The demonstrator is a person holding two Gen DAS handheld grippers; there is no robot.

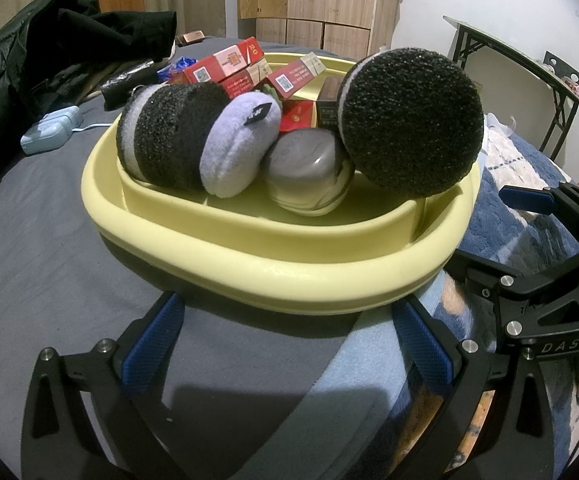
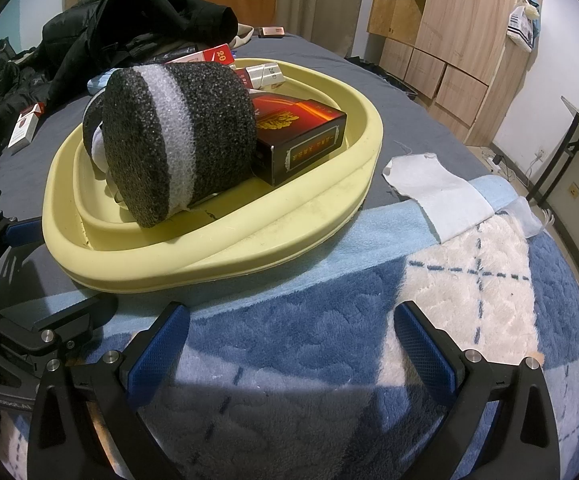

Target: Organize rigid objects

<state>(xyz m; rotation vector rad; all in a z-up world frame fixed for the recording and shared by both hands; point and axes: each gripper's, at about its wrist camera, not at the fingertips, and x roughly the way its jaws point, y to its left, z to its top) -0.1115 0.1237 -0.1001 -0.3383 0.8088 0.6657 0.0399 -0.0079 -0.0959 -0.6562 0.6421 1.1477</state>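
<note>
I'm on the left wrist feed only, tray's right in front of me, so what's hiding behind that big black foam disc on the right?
Observer: The disc is the end of a foam cylinder lying on its side, with a white band around it.
Operator: Anything beyond it?
Observer: A dark red and black box lies flat in the yellow tray, against the cylinder.
Operator: And the right gripper?
Observer: The right gripper is open and empty over the blue and white blanket, short of the tray.
</note>
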